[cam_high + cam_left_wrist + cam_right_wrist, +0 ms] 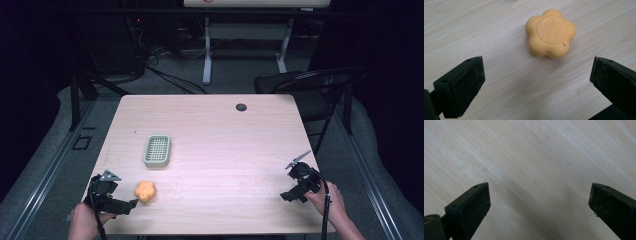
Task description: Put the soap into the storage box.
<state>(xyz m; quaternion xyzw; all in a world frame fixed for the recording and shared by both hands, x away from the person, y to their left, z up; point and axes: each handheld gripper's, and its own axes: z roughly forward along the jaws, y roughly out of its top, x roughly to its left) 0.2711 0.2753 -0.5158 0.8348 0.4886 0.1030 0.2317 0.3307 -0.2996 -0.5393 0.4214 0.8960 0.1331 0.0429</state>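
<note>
Ahead of left gripper [536, 75], orange soap [550, 33], untouched

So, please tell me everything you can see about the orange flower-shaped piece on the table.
The orange flower-shaped piece is a small, thick block with rounded lobes around its edge and a round stamped disc on top; the embossed marks there are too faint to read. It looks like soap, matte and smooth, with a tiny dark speck near one lobe. It lies flat on the wooden table, near the front left, below the green basket. The open left tongs point at it without touching.
</note>
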